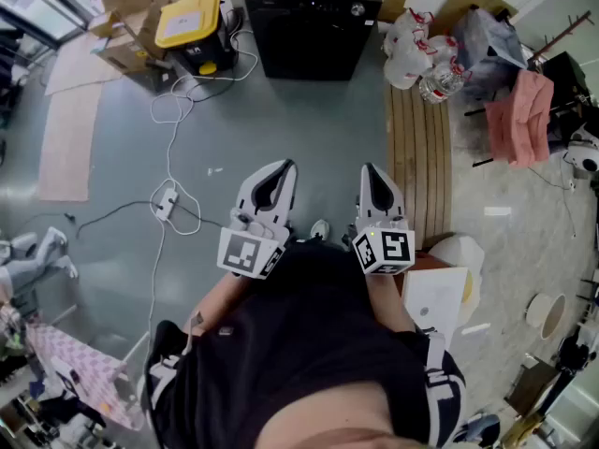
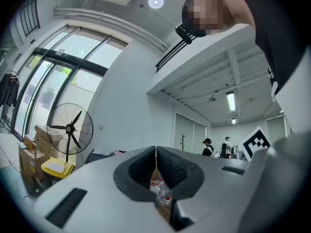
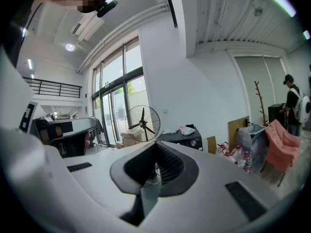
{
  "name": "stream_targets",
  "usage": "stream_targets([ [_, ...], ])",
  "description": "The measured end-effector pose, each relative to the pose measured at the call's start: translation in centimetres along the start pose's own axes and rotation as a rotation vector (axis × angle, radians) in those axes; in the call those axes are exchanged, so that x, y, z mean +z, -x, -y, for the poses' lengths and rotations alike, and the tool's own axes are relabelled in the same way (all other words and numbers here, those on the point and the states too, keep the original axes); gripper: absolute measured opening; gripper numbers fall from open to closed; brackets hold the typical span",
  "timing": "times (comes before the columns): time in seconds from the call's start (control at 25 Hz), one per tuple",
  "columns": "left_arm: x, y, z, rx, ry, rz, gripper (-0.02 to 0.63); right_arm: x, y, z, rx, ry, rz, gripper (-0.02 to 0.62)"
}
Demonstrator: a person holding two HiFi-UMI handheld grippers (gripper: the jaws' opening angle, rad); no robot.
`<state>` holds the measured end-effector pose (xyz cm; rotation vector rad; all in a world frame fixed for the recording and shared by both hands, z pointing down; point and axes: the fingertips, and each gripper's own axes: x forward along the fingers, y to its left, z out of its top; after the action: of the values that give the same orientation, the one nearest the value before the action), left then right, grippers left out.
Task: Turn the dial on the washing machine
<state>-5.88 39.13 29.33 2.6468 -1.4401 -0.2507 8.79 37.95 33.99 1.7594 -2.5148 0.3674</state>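
The black washing machine point(image 1: 312, 21) stands at the far end of the floor, with its small round dial point(image 1: 357, 9) near the top right of its front. In the right gripper view the washing machine point(image 3: 183, 139) shows far off past the jaws, its dial point(image 3: 194, 142) a small pale knob. Both grippers are held close to the person's body, well short of the machine. My left gripper point(image 1: 280, 170) is shut with nothing in it, jaws touching. My right gripper point(image 1: 373, 174) is shut and empty too.
A white power strip point(image 1: 166, 202) and cables lie on the floor left of the grippers. A wooden slatted bench point(image 1: 420, 152) runs along the right. Cardboard boxes and a yellow case point(image 1: 190, 21) stand left of the machine, bags and bottles point(image 1: 426, 50) to its right. Two people point(image 2: 217, 147) stand far away.
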Motion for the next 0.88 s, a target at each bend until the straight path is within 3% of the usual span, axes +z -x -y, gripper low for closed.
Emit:
stream_targets([
  [0.56,-0.2,-0.7,-1.5,0.005,0.002,-0.008,0.025,1.2,-1.6,0.0,-0.002,-0.008,0.056,0.034],
  [0.68,0.0,-0.2,-1.9,0.006,0.012,-0.006,0.025,0.5,-2.1,-0.3,0.003,-0.009,0.031,0.157],
  [0.88,-0.3,0.6,-4.5,0.001,0.025,-0.017,0.025,-0.1,-3.6,-1.6,-0.031,-0.004,0.013,0.163],
])
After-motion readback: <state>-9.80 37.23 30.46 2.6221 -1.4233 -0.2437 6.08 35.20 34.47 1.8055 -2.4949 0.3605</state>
